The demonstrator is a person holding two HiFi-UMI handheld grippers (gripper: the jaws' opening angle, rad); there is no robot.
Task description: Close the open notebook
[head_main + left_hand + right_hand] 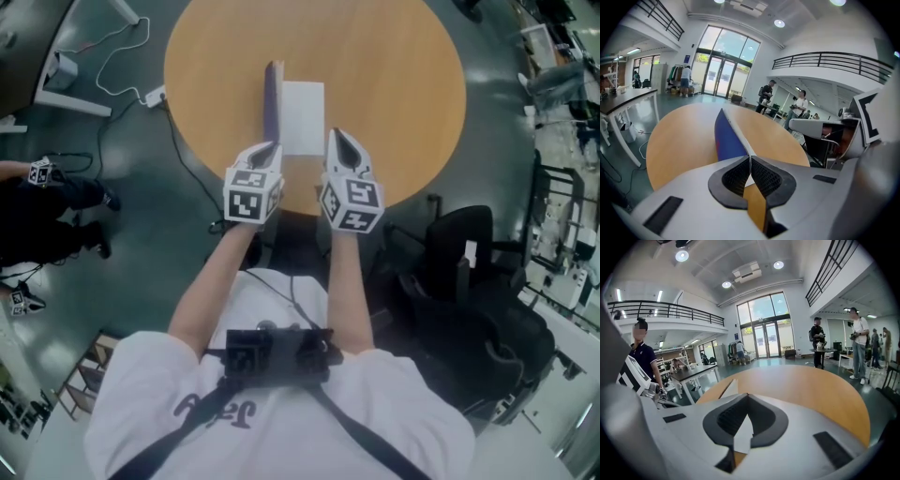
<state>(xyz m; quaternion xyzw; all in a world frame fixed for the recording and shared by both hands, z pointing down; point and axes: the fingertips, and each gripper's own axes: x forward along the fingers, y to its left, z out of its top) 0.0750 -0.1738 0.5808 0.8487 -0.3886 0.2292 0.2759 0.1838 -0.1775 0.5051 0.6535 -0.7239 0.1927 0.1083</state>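
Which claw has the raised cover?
The left claw, shut on the upright blue cover; the right claw is shut by the flat white page.

round table [403, 84]: wood-look top, smooth, satin finish
notebook [302, 117]: plain white matt paper pages; blue cover [725, 140] smooth, slight sheen
left gripper [271, 147] and right gripper [336, 137]: grey matt plastic shells; pads [738, 177] black, ribbed, rubbery-looking
marker cubes [253, 195]: matt black-on-white print
floor [159, 272]: dark, glossy, reflective
shirt [281, 441]: white cloth; chest straps [366, 439] black woven webbing
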